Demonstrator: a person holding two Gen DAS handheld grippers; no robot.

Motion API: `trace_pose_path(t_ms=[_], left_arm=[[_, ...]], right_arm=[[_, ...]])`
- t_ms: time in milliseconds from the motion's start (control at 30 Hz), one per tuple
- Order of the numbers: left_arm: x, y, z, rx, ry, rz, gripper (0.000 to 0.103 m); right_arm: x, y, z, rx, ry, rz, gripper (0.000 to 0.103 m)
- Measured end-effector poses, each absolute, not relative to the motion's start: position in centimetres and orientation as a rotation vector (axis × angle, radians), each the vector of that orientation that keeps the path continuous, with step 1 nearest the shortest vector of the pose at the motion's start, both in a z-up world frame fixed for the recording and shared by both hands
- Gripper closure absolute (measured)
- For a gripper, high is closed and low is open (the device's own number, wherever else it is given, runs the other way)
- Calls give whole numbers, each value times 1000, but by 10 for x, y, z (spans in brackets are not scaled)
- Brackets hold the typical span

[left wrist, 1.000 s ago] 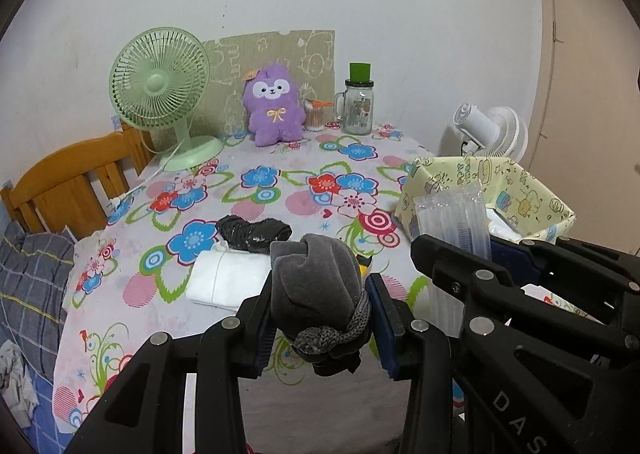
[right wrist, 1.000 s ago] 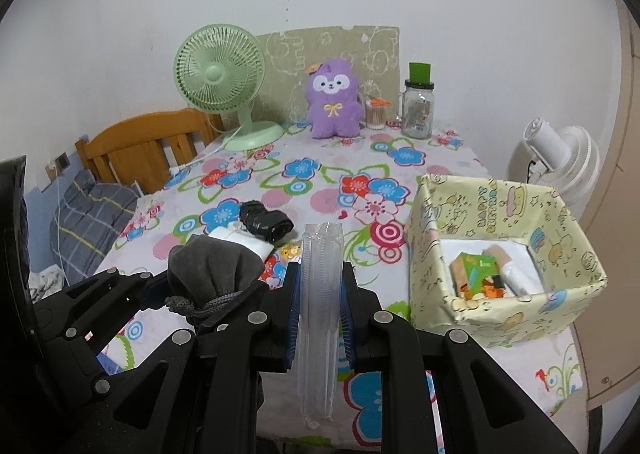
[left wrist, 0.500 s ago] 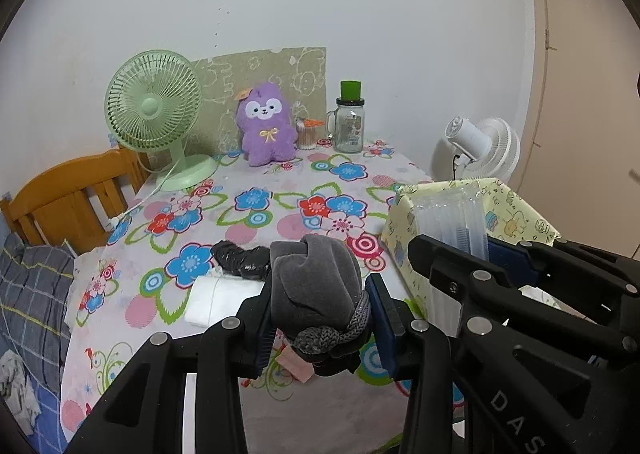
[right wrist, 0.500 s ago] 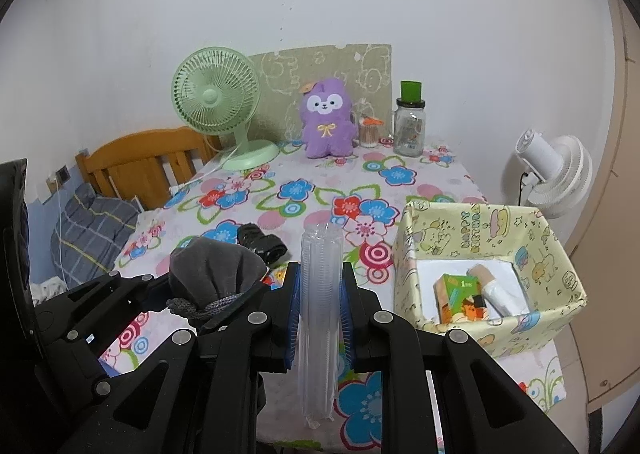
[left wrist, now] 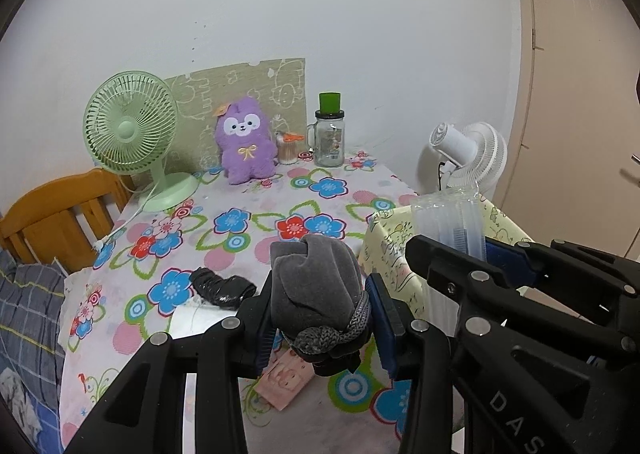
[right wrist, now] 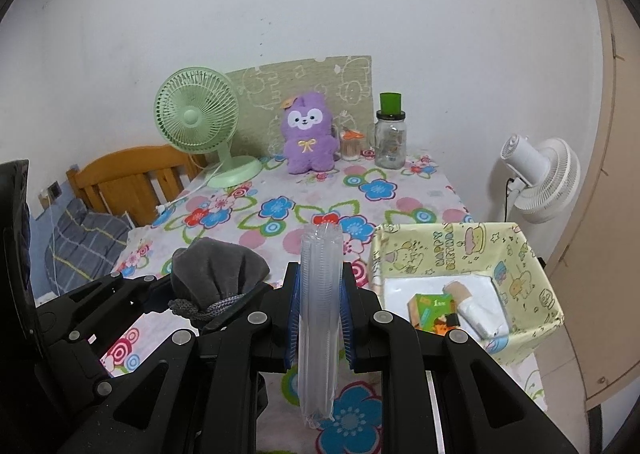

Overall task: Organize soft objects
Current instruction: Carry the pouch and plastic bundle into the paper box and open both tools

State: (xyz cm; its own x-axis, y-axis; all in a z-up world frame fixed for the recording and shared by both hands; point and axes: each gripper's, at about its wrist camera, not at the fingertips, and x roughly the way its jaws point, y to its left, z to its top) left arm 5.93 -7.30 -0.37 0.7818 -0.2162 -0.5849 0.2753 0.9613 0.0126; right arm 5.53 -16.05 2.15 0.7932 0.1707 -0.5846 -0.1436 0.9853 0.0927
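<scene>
Both loads up off the flowered tablecloth (right wrist: pixel 280 210), carried side by side. Left gripper (left wrist: pixel 320 318) pinching a grey velvet drawstring pouch (left wrist: pixel 316 286) just above its knotted cord, the soft body bulging over the pads. Right gripper (right wrist: pixel 320 318) pressed against a clear plastic sleeve of stacked cups (right wrist: pixel 320 314), held upright, its lower end hanging below the pads.

Likely step: carry to the yellow paper-lined box with cartoon print (right wrist: pixel 532 266) at the near right, which already holds a small green carton and a white roll on a white liner.

- Keep the 2 grippers apart on the way over; close together now.
- Bring each load over the rim before lowering, since the thin wall looks easy to crush.
- Lower the pouch to the liner, then let go.
- Lay the sleeve flat beside it; slippery and likely to slide.

Black crumpled bag (left wrist: pixel 222 288) and white folded cloth (left wrist: pixel 200 320) remain on the table.
</scene>
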Motion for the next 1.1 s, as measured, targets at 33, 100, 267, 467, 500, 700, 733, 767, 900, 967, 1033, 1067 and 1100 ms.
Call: trace_pose_path(t_ms=[33,100,267,467,500,700,733,767,900,967,1033,1067,1100], left_arm=[[60,-75,-3,98,619,-264,60],[63,-80,-3,94,621,-262,60],[72,-95,-1,92,629,-259,60],[83,-114,1,111,630,-251,60],[84,-117,1,112,631,-253,60],[95,-137,1,126,636,-273,60],[97,-141,1,133,635,-278,60],[99,-144,1,135,635,-280,60],[105,-156,0,146,637,-296,60],[108,-161,0,148,639,-305,60],[112,-167,-2,153,643,-316,60],[114,-170,-3,155,644,-320,60],[116,-174,-4,159,646,-326,60]], right_arm=[[56,-162,22,45,632,170,82],[60,-167,23,47,632,173,82],[71,-183,26,50,634,194,82],[82,-201,26,68,635,203,82],[83,-204,26,70,635,201,82],[94,-223,28,69,634,182,82],[95,-227,28,71,634,178,82],[97,-230,28,74,634,174,82],[102,-244,27,81,635,158,82],[105,-248,26,83,635,151,82],[107,-253,25,85,636,143,82],[108,-257,25,87,636,138,82],[110,-260,24,90,638,133,82]])
